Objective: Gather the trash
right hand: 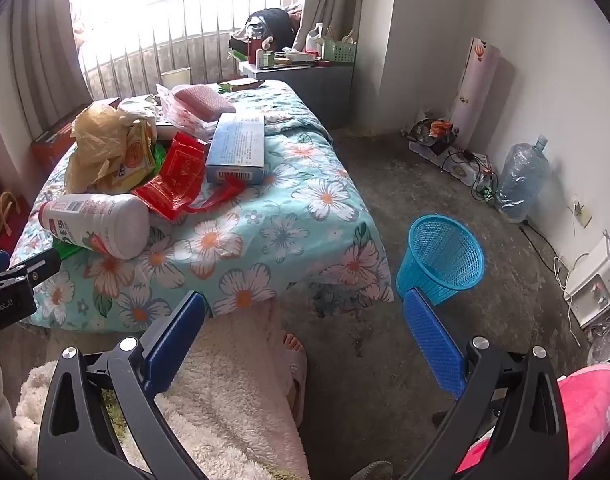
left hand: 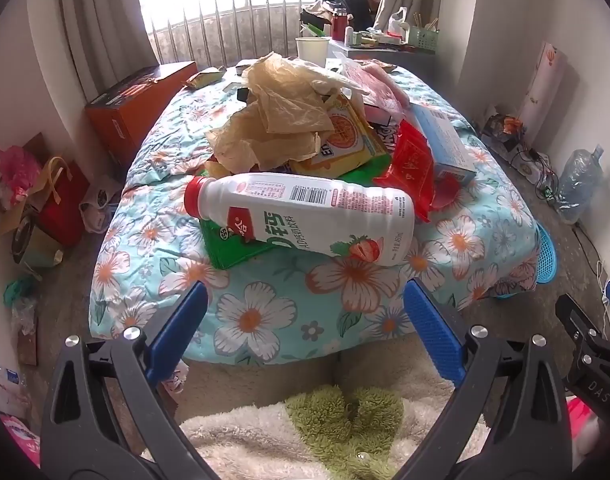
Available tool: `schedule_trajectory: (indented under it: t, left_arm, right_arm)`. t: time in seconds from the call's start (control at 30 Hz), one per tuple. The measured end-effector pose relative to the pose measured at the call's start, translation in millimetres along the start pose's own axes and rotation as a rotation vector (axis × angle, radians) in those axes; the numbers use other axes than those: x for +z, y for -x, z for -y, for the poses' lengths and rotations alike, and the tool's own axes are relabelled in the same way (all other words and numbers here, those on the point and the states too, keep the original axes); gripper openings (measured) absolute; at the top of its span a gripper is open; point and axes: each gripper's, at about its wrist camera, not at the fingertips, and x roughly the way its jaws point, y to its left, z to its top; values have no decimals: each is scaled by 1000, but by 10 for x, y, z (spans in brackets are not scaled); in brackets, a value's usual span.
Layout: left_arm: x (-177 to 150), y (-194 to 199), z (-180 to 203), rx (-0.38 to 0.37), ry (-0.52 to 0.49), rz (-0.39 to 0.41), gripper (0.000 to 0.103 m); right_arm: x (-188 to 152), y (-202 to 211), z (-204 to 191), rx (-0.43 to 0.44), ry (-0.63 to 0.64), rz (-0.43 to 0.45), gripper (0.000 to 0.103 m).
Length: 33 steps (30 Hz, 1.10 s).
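Observation:
A pile of trash lies on a table with a floral cloth. At its front a white drink bottle with a red cap lies on its side on a green box. Behind are a crumpled tan plastic bag, yellow packets, a red bag and a light blue box. My left gripper is open and empty, just short of the bottle. My right gripper is open and empty over the floor, between the table corner and a blue mesh bin.
A paper cup stands at the table's far end. An orange box and bags sit left of the table. A water jug and cables line the right wall. A person's slippered foot and fluffy robe are below the grippers.

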Motion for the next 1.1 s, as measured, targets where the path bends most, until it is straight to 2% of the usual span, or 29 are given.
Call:
schedule_trajectory:
  t: [0.27, 0.47, 1.1]
  left_arm:
    - [81, 60, -193, -14, 25, 10, 94]
    - [17, 41, -150, 15, 33, 11, 94]
    - [-30, -26, -120, 20, 35, -3, 94]
  right_arm:
    - [0, 27, -8, -3, 0, 1, 97]
    - [1, 77, 6, 2, 10, 11, 97]
    - [-23, 10, -27, 7, 5, 6, 97]
